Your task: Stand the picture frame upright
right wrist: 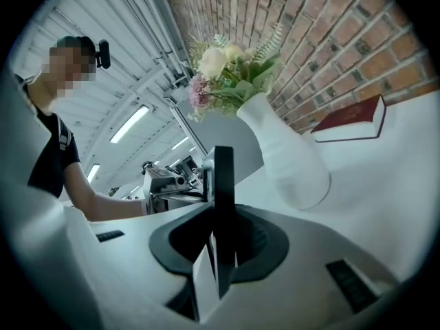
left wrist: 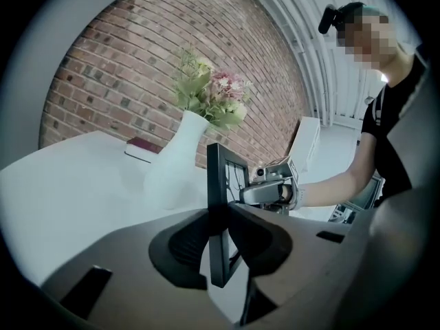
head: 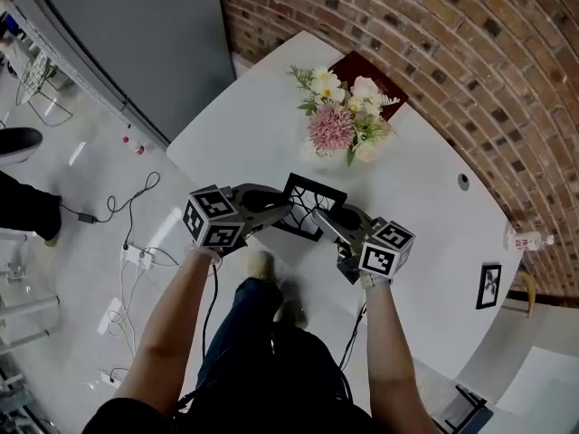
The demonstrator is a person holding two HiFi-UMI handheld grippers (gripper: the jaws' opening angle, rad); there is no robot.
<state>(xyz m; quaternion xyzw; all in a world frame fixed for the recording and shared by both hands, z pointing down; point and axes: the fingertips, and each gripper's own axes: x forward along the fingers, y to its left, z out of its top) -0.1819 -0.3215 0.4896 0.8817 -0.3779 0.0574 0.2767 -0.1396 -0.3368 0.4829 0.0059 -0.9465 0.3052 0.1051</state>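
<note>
- Currently both tools hold the picture frame (head: 312,202) between them, one on each side edge, in front of the person and over the near part of the white table (head: 425,206).
- The left gripper (left wrist: 218,213) has its jaws drawn narrow onto the frame's black edge, which runs upright between the two pads.
- The right gripper (right wrist: 221,215) does the same on the opposite edge, with its jaws narrow and the dark edge pinched between them.
- Each gripper view shows the other gripper across the frame, held on a bare forearm.
- Seen from the head view, the frame is black with a dark line pattern inside it. I cannot tell whether its lower edge touches the tabletop.
- A white vase (right wrist: 285,157) stands on the table just beyond the frame, away from the person.
- The vase holds flowers (head: 339,116), pink and cream with green leaves.
- A dark red book (right wrist: 347,120) lies flat behind the vase, close to the brick wall (head: 434,34).
- A second small frame (head: 489,286) sits near the table's right end, well apart from the grippers.
- Cables (head: 136,202) trail across the pale floor to the left of the table.
</note>
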